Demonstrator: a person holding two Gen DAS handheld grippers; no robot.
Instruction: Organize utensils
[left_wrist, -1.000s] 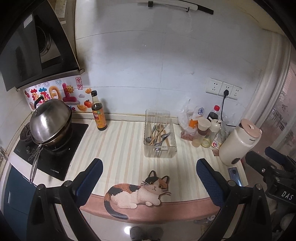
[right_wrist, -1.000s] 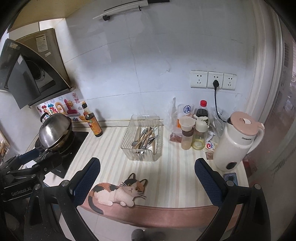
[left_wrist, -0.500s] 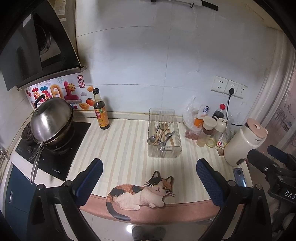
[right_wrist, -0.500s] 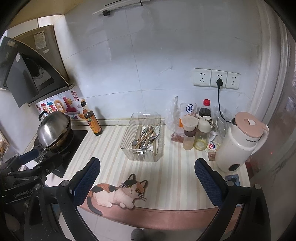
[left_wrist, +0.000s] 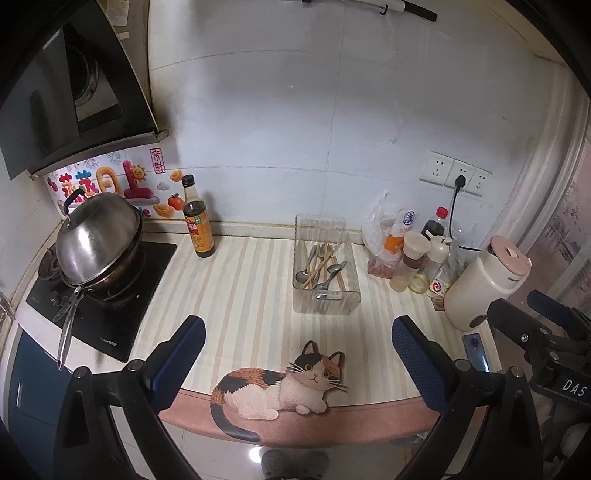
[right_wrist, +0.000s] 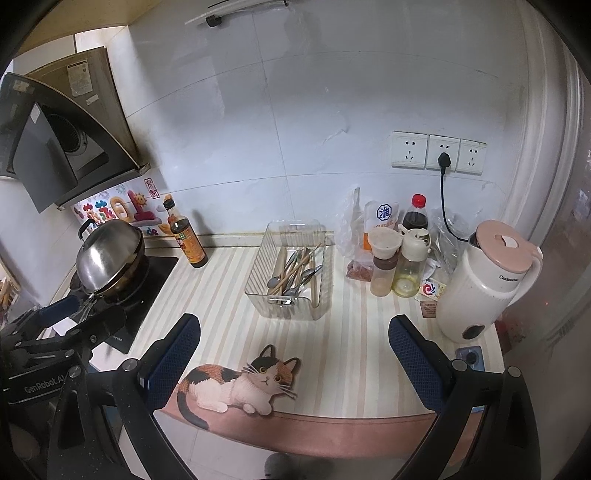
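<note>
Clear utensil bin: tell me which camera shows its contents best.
The right wrist view. There the clear utensil bin sits larger, so the spoons and chopsticks inside separate more clearly. The left wrist view shows the same bin smaller and farther off, its contents more bunched together.

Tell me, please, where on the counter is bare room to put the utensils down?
Bare striped mat lies between the soy sauce bottle and the clear bin, and before the bin, behind the cat picture. Crowded: the bottles and white kettle right of the bin.
</note>
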